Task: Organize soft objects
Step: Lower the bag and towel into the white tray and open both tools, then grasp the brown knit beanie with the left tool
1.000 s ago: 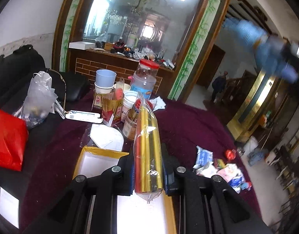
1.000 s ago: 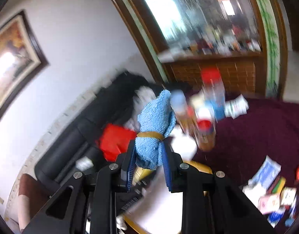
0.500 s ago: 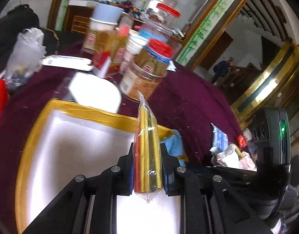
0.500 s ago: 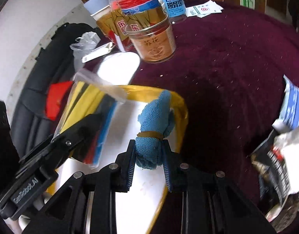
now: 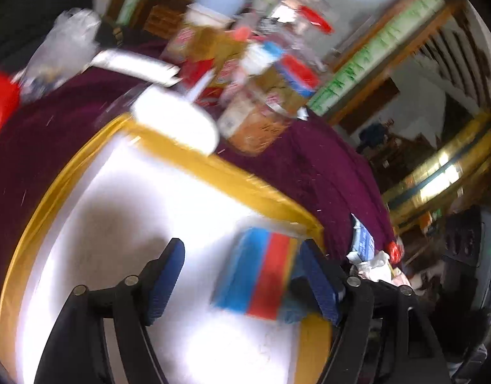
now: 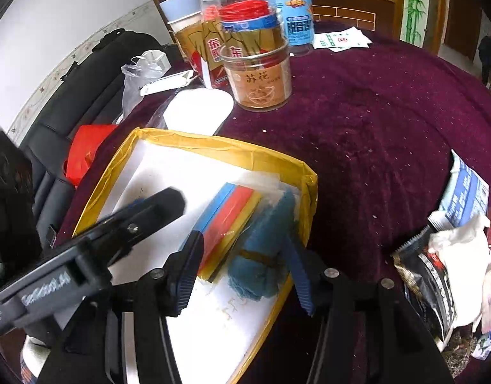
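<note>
Soft items, a blue towel roll (image 6: 260, 256) and a bagged pack of coloured sheets (image 6: 228, 220), lie inside the yellow-rimmed box (image 6: 223, 147), near its right corner. Both hand-held grippers, left (image 5: 242, 280) and right (image 6: 242, 272), stand spread apart, gripping nothing; wrappers (image 6: 453, 256) right of the box on the surface look unsorted.

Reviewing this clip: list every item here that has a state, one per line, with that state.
Left gripper: open, empty.
Right gripper: open, straddling the cloth.
Rolled blue cloth: banded, lying in the box.
Coloured sheet pack: flat in the box, beside the cloth.
Yellow-rimmed box: open.
Red-lidded jar: upright, closed.
</note>
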Demonstrator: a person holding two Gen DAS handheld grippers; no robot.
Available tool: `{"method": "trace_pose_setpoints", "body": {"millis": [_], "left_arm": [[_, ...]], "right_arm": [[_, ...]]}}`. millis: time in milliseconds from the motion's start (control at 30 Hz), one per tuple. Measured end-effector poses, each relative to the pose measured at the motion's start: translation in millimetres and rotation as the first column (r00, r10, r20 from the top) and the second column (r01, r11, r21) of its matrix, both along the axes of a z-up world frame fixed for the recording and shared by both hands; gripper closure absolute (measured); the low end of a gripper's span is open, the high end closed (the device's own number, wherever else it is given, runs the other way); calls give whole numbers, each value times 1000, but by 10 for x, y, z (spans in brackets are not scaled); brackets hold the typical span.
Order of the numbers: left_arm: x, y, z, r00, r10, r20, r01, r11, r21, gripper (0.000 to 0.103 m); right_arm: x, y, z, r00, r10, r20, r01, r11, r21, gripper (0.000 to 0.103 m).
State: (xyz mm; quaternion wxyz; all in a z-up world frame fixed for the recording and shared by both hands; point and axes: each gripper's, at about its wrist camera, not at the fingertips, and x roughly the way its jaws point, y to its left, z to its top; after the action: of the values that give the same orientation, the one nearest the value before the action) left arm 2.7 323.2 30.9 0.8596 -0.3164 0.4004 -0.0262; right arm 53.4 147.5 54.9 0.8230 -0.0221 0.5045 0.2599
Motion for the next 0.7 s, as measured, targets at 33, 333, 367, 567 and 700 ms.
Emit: {"method": "trace_pose_setpoints", "body": {"millis": [33, 333, 367, 567, 700], "left_arm": [[-30, 24, -43, 1000, 14, -9, -14, 1000, -17, 25], [-357, 153, -191, 987, 162, -13, -163, 983, -89, 25], [-362, 133, -174, 985, 170, -11, -170, 983, -62, 25], [-463, 150, 126, 982, 183, 56, -180, 982, -59, 25], [-643, -231, 634, 980, 101, 170, -105, 994, 14, 15]], "right_arm": [[-6, -42, -2, 1000, -1, -5, 1, 1000, 9, 52], [-175, -448, 117, 1000, -16, 18, 14, 989, 149, 51], [-211, -536, 185, 999, -30, 34, 24, 985, 169, 51], [-654, -1565, 710, 959, -148, 243, 96, 972, 212, 20], [-851, -2374, 731, 880, -282, 383, 246, 959, 142, 10]]}}
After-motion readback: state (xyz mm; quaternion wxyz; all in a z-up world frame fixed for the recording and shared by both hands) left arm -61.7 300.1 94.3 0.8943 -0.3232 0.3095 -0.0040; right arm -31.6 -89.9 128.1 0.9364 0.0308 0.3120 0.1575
